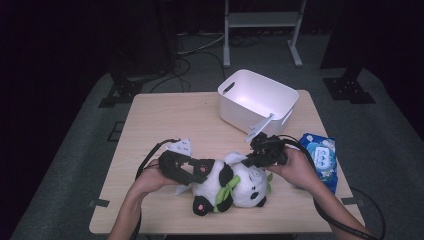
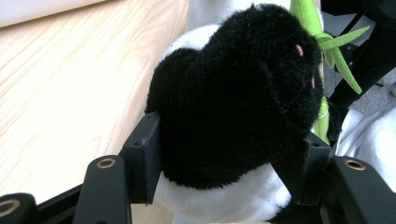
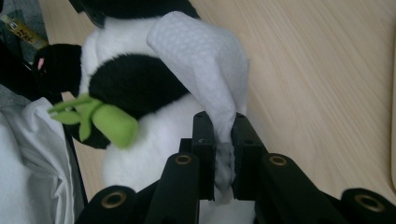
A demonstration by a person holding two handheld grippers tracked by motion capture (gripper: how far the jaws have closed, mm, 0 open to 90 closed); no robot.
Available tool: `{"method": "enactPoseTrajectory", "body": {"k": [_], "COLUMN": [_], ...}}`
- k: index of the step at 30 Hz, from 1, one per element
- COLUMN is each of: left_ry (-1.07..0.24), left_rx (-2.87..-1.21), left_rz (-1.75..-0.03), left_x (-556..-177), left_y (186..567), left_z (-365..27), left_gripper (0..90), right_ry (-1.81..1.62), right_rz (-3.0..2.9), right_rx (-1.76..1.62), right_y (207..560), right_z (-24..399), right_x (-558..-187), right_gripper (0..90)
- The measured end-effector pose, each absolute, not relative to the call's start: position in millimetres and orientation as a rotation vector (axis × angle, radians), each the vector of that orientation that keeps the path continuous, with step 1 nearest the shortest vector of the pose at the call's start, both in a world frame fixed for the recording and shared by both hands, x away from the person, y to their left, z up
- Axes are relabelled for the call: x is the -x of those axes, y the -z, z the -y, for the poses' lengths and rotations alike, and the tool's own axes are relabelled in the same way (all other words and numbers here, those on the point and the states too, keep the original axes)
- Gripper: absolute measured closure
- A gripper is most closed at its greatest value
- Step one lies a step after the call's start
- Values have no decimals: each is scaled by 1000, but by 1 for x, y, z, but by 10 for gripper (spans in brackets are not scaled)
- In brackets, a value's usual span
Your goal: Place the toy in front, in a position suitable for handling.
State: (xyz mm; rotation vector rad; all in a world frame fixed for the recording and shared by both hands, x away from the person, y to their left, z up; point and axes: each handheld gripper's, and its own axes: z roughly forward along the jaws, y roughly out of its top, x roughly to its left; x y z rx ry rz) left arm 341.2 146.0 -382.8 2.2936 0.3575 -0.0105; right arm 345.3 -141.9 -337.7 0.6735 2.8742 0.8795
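Panda toy [image 1: 232,186] lies on its back near the front edge of the wooden table [image 1: 160,120] in the high view, its head toward the person's right and a green bamboo sprig [image 1: 226,192] across its chest. Left of the panda, the left gripper [image 1: 192,170] is held in the person's left hand [image 1: 150,177] and clamps one black paw. Right of the panda, the right gripper [image 1: 250,161] rests at the toy's head, held in the right hand [image 1: 300,170]. Behind the panda stands a white tub [image 1: 257,100]; to the panda's right lies a blue pack of wipes [image 1: 321,157], close to the right hand.

From the left gripper view, the panda's black paw [image 2: 238,93] fills the gap between the two jaws, which are closed in tight against its fur on both sides. White fur bulges below the paw, and the green sprig [image 2: 327,42] sticks up behind it.

From the right gripper view, the jaws are almost together and pinch the lower end of a white wipe [image 3: 205,65], which drapes up over the panda's [image 3: 140,84] white belly and black arm. The green sprig [image 3: 100,119] lies to the left of the wipe, across the panda's front.
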Motion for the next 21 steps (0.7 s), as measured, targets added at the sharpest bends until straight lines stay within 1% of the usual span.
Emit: {"method": "enactPoseTrajectory", "body": {"k": [10,17,21], "left_ry": [6,12,17], "left_rx": [-2293,-2269,-2274], "left_rz": [-354,-366,-390], "left_x": [-341,-342,-343], "left_y": [382,381,384], "left_z": [-146,-147,-146], "left_gripper": [389,366,324], "right_ry": [-822,-806,-801], "right_rz": [-2912,-2919,-2902], "right_rx": [-562,-595,-626], "right_y": [337,344,347], "right_z": [110,119,129], "right_x": [-345,-344,-344], "right_gripper": [817,818,817]}}
